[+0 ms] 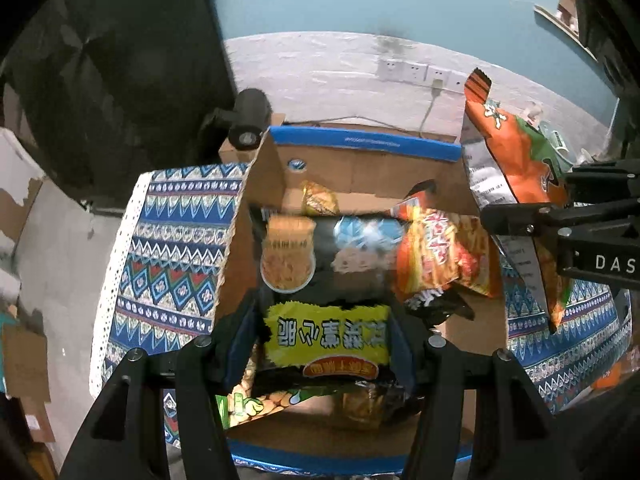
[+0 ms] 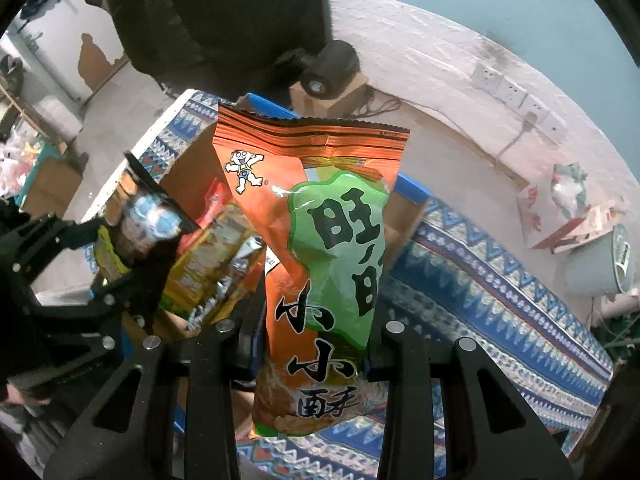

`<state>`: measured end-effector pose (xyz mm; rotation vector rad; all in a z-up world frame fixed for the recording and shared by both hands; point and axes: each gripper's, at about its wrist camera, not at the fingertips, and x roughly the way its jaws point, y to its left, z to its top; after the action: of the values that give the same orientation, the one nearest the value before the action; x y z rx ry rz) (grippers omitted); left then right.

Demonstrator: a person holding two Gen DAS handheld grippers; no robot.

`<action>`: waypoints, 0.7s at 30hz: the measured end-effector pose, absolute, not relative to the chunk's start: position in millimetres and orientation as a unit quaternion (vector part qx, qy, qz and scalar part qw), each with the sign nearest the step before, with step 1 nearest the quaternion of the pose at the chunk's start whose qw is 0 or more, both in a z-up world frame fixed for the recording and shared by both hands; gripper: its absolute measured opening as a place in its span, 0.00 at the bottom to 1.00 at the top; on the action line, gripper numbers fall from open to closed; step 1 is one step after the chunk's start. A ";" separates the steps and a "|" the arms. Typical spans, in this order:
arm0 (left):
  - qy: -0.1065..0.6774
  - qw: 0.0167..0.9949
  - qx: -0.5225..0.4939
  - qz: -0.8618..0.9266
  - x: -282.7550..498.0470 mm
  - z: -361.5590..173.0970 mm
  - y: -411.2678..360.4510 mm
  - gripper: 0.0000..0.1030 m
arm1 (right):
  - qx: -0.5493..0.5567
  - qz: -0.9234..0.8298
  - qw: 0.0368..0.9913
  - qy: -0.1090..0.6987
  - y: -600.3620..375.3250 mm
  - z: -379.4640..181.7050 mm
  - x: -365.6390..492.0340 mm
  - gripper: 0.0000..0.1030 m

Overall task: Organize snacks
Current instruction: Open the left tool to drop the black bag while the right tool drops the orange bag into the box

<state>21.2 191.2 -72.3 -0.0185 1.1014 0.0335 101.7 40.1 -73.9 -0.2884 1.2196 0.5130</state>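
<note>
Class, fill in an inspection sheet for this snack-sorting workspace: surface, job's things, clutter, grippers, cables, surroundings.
Surface: patterned tablecloth.
Job's things: cardboard box holding snack packets; black and yellow packet and orange and green bag held over it.
Clutter: items at the table's far right.
Grippers: left gripper shut on the packet; right gripper shut on the bag.
Cables: white plug lead from the wall sockets.
Surroundings: white brick wall.

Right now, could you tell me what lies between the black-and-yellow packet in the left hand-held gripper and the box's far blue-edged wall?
In the left wrist view, other snack packets lie there on the cardboard box floor.
</note>
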 end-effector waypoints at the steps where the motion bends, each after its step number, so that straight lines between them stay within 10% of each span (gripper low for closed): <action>1: 0.525 0.851 -0.011 0.019 21.3 -73.1 193.1 0.58 | -0.133 0.238 0.779 0.565 43.4 -74.3 102.4 0.32; 21: 0.510 0.859 -0.026 0.034 13.0 -51.3 205.6 0.72 | -0.082 0.262 0.767 0.580 60.3 -75.3 112.1 0.35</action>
<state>13.0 205.6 -51.3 -0.0549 1.0709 0.0723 112.1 60.3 -75.3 -0.1773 1.2583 0.5682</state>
